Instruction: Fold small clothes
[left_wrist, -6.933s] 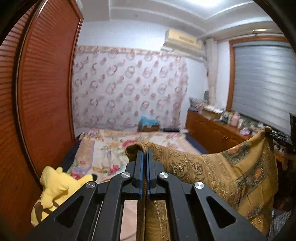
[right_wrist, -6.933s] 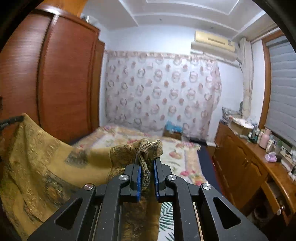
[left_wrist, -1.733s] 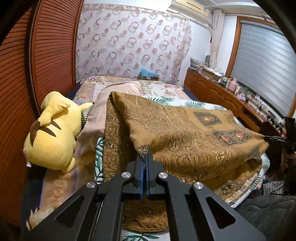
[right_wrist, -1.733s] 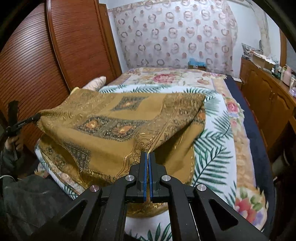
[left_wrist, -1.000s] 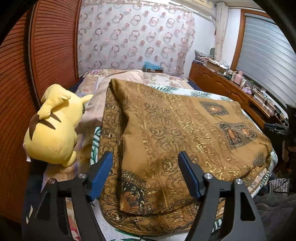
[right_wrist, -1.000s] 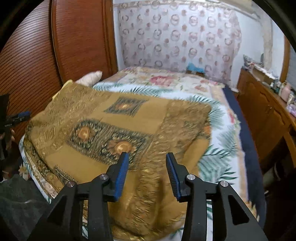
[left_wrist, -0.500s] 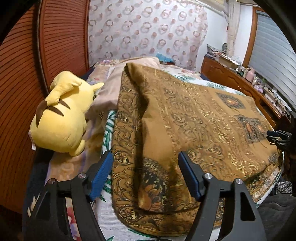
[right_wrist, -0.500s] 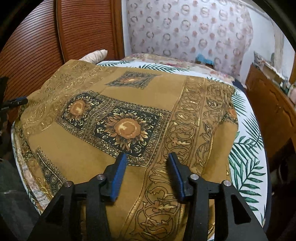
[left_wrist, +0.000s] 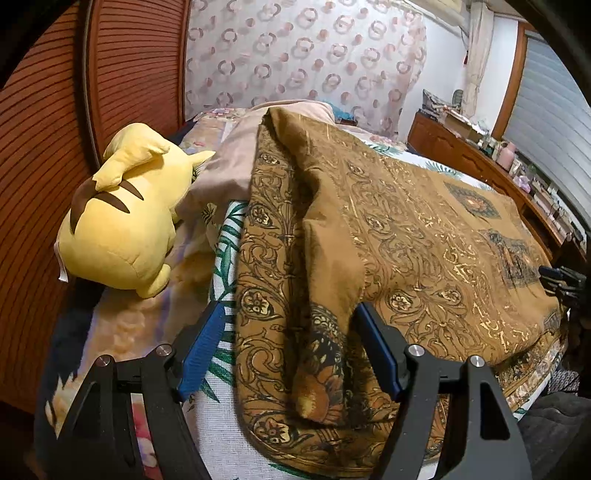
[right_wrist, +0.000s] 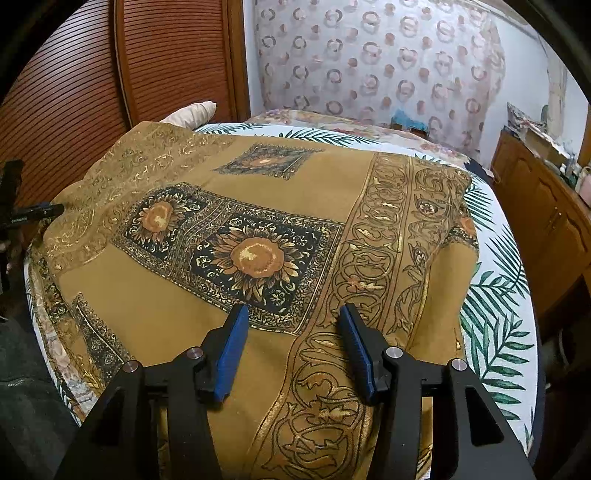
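Observation:
A mustard-brown patterned cloth (left_wrist: 424, 236) with gold scrolls and sunflower panels lies folded over on the bed; it also fills the right wrist view (right_wrist: 258, 258). My left gripper (left_wrist: 291, 321) is open and empty, just above the cloth's near left corner, where a folded edge bunches up. My right gripper (right_wrist: 291, 314) is open and empty, low over the cloth's near right part beside the scroll border. The right gripper's tip shows at the far right of the left wrist view (left_wrist: 561, 277); the left gripper's tip shows at the left of the right wrist view (right_wrist: 33, 214).
A yellow plush toy (left_wrist: 118, 214) lies left of the cloth against the slatted wooden wardrobe (left_wrist: 44, 129). A beige pillow (left_wrist: 236, 155) lies behind it. The bed sheet (right_wrist: 495, 302) has a palm-leaf print. A wooden cabinet (right_wrist: 546, 206) runs along the right.
Both grippers let go of the cloth, which dropped onto the bed folded over. In the last half second both grippers have moved down and closer over the cloth.

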